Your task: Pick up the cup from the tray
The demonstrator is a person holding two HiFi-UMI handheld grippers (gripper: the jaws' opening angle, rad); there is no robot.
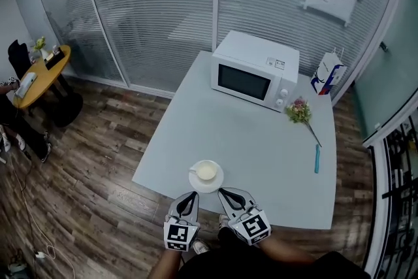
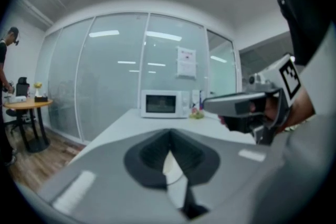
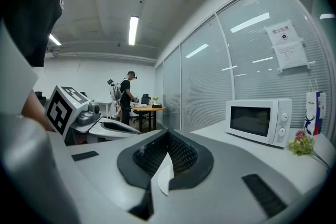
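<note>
A white cup point(image 1: 206, 171) sits on a white round saucer point(image 1: 215, 185) near the front edge of the pale grey table point(image 1: 268, 160). My left gripper point(image 1: 191, 195) is just short of the saucer's near left side, its jaws together and empty. My right gripper point(image 1: 225, 191) is at the saucer's near right side, also shut and empty. In the left gripper view the jaws point(image 2: 169, 131) meet at the tip, and a white sliver shows below them. The right gripper view shows the same for the right gripper point(image 3: 168, 131). Neither touches the cup.
A white microwave point(image 1: 255, 72) stands at the table's far side, with a blue-and-white carton point(image 1: 328, 73) to its right. A small flower sprig point(image 1: 299, 111) and a blue pen point(image 1: 317, 159) lie at the right. A round yellow table point(image 1: 40, 75) and a person point(image 3: 126, 94) are off to the left.
</note>
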